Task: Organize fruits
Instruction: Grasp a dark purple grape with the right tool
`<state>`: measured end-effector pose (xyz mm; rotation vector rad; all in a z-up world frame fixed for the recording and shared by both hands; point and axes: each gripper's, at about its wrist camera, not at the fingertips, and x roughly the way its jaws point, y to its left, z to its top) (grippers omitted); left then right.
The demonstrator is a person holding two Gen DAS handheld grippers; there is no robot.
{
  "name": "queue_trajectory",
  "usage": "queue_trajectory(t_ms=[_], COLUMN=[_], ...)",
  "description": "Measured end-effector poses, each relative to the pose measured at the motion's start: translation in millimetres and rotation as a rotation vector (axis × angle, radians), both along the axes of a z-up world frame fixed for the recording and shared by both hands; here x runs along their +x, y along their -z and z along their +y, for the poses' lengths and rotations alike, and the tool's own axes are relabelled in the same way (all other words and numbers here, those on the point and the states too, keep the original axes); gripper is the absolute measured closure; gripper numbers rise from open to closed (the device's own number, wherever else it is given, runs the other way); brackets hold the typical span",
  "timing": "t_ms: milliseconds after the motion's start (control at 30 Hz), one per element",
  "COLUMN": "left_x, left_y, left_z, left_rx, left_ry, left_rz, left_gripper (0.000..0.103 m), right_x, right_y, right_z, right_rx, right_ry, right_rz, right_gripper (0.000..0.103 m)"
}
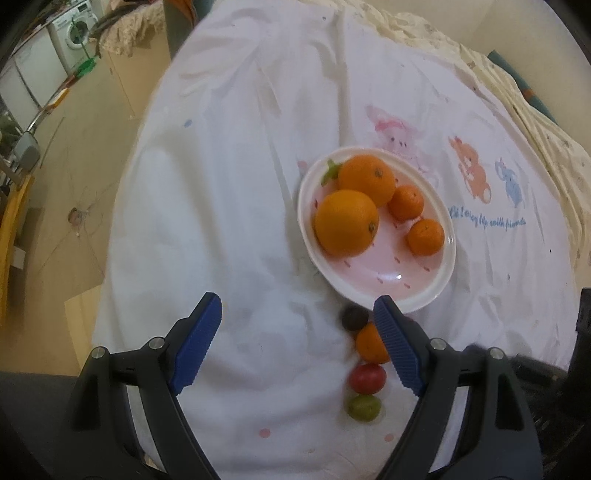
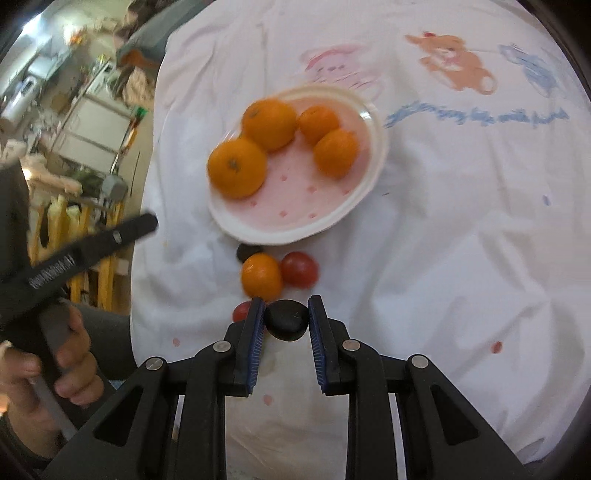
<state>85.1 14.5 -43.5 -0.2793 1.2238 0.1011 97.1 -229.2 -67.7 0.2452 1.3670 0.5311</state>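
While the right gripper's (image 2: 286,314) ribbed fingers clamp a smooth dark plum (image 2: 287,320), four round oranges sit beyond on a glossy oval plate (image 2: 373,162); left gripper's (image 1: 301,321) fingers stand apart.

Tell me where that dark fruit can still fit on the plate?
The pink-and-white oval plate has bare room in its near half, bordered by the big orange, the small mandarin and the near rim. The far half is crowded with four oranges. Just off the near rim, loose small fruits crowd the white cloth. The right gripper holds the dark round fruit.

White cartoon-printed cloth (image 1: 229,206), washing machine (image 1: 72,33) far left, tan floor (image 1: 85,155).
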Motion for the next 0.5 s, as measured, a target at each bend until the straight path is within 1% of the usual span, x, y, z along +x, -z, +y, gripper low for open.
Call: queue_trajectory(t_ms=[200,333,400,433,467,500], left_x=[0,1,2,3,5,7], left_y=[19,32,39,42,45,49], left_z=[-17,-36,-46,-51,-55,-58], left_rx=[-0.021,-0.033,-0.042,-0.053,-0.06,-0.066], left_ry=[0.054,0.108,0.131,0.141,0.148,0.15], left_rz=[0.055,0.095,0.115,0.124,0.134,0.147], left_gripper=[0.021,0.023,0.027,0.035,0.04,0.041], right_x=[0,4,4,4,5,5], right_y=[5,5,3,4,5,5], right_z=[-13,-19,-25,-27,-29,-31], right_rx=[0.082,0.095,0.095,0.097,0.099,0.102], right_ry=[0.089,0.113,0.123,0.129,0.135,0.141], right_rz=[0.008,-0.006,-0.007,-0.005,-0.002,0.001], right_gripper=[0.078,0.078,0.078,0.078,0.078,0.078])
